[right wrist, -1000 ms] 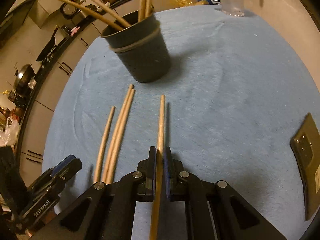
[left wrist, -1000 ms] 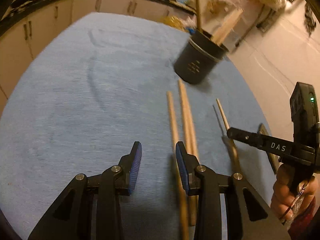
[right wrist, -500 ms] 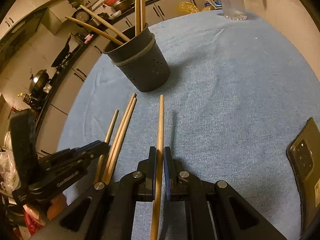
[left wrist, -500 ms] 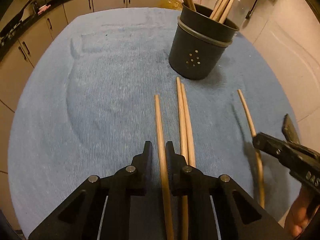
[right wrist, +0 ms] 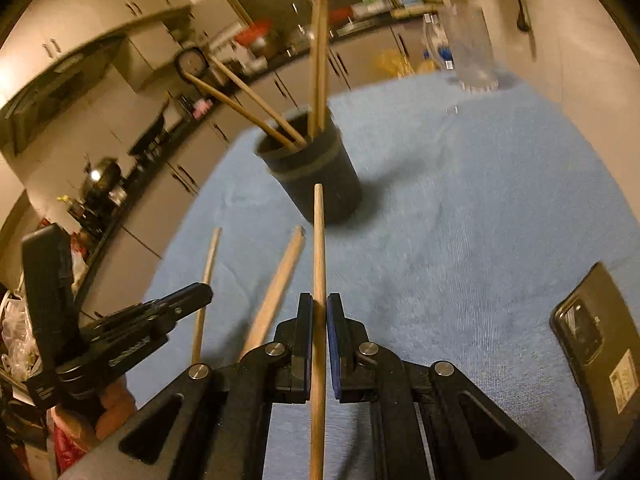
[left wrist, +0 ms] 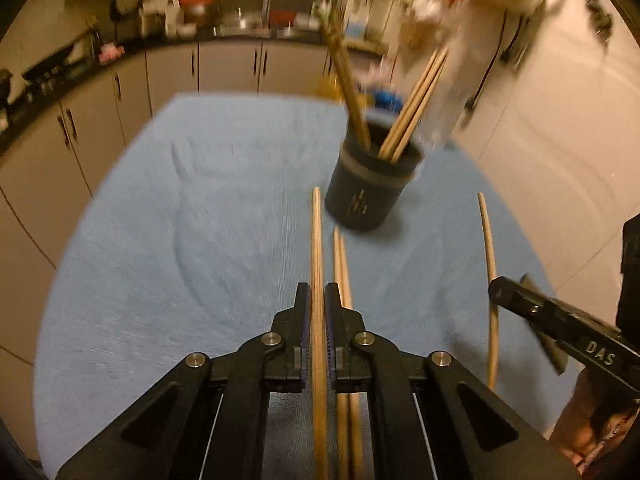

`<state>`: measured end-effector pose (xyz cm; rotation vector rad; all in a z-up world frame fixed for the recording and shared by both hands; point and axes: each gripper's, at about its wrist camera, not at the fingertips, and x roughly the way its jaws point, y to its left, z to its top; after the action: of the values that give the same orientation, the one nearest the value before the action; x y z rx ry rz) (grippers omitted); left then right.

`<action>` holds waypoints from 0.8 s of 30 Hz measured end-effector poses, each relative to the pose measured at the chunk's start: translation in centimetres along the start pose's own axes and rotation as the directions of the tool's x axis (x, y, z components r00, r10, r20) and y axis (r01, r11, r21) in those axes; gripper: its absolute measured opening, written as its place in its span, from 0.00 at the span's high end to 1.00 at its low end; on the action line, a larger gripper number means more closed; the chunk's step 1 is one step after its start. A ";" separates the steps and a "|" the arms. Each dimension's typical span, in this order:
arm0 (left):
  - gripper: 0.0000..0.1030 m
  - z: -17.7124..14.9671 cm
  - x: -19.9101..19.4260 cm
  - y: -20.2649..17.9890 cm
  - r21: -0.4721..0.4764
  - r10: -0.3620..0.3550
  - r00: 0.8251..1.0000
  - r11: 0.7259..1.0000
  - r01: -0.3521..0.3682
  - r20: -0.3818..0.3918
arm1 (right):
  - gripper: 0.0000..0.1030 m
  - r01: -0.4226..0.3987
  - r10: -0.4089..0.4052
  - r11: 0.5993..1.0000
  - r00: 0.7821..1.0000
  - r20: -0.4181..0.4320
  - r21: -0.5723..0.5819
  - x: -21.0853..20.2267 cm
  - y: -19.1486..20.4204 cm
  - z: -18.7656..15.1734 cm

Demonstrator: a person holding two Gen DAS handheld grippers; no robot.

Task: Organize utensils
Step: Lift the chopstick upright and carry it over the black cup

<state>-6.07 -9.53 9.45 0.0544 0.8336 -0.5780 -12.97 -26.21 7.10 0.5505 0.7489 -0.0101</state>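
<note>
On the blue-towelled worktop (left wrist: 160, 280), the left hand-held gripper (left wrist: 319, 316) has just pinched a wooden chopstick (left wrist: 317, 248); the right hand-held gripper (right wrist: 319, 328) pinches another chopstick (right wrist: 319, 240). Both likely go into the dark round holder (left wrist: 372, 192) next.

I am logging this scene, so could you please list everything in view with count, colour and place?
utensil holder: one, dark grey, far side of the cloth, four chopsticks standing inside
loose chopsticks: two, wooden, lying together on the cloth
held chopsticks: two, wooden, one in each hand-held gripper
blue cloth: one, covering the table
phone: one, black, right edge of the cloth
clear cup: one, far corner
left hand-held gripper: black, shut on a chopstick
right hand-held gripper: black, shut on a chopstick
</note>
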 end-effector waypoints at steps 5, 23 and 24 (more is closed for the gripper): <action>0.94 -0.3 -4.5 -0.1 -0.009 0.001 0.992 1.000 0.001 0.129 | 0.93 -0.004 0.009 0.999 0.990 0.140 -0.040 -3.4 2.0 -0.5; 0.94 -1.0 -10.6 -2.0 0.003 -0.033 0.970 0.999 0.033 0.241 | 0.93 0.051 -0.024 0.995 0.959 0.283 -0.087 -8.8 4.6 -2.3; 0.94 -0.9 -10.5 -1.9 0.002 -0.036 0.970 0.999 0.037 0.240 | 0.93 0.051 -0.025 0.995 0.958 0.284 -0.084 -8.8 4.5 -2.2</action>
<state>-13.16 -6.08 16.66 -0.0333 0.6003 -0.6051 -20.02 -22.88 13.61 0.4358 0.4774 -0.0889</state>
